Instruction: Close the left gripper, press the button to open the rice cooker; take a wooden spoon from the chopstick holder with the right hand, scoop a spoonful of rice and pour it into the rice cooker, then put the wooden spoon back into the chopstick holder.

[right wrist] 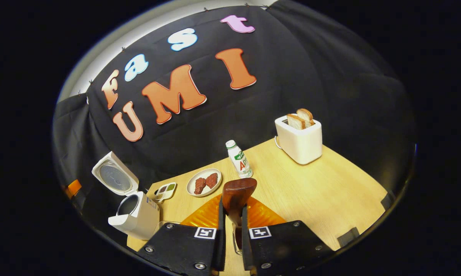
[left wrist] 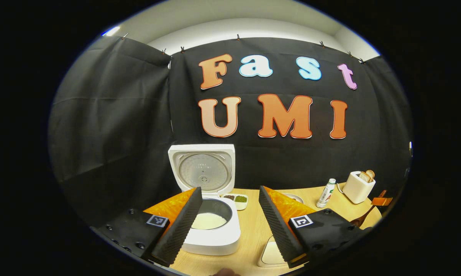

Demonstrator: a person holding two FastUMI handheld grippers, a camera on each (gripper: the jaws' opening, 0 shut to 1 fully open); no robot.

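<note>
The right gripper [right wrist: 233,226] pinches the dark brown wooden spoon [right wrist: 237,197] by its handle, bowl up over the table; light, stiff and smooth, it seems best held mid-handle. The left gripper [left wrist: 230,216] hangs spread before the open white rice cooker [left wrist: 211,209].

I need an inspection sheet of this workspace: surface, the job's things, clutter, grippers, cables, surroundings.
Surface: light wooden table.
Job's things: rice cooker with lid raised, white contents in the pot; wooden spoon between the right gripper's fingers. Chopstick holder: cannot make out.
Clutter: toaster with two bread slices, small bottle, plate with two dark red pieces, small divided dish.
Grippers: left gripper open above the table; right gripper shut on the spoon.
Cables: thin cord at the toaster.
Surroundings: black cloth wall.
</note>
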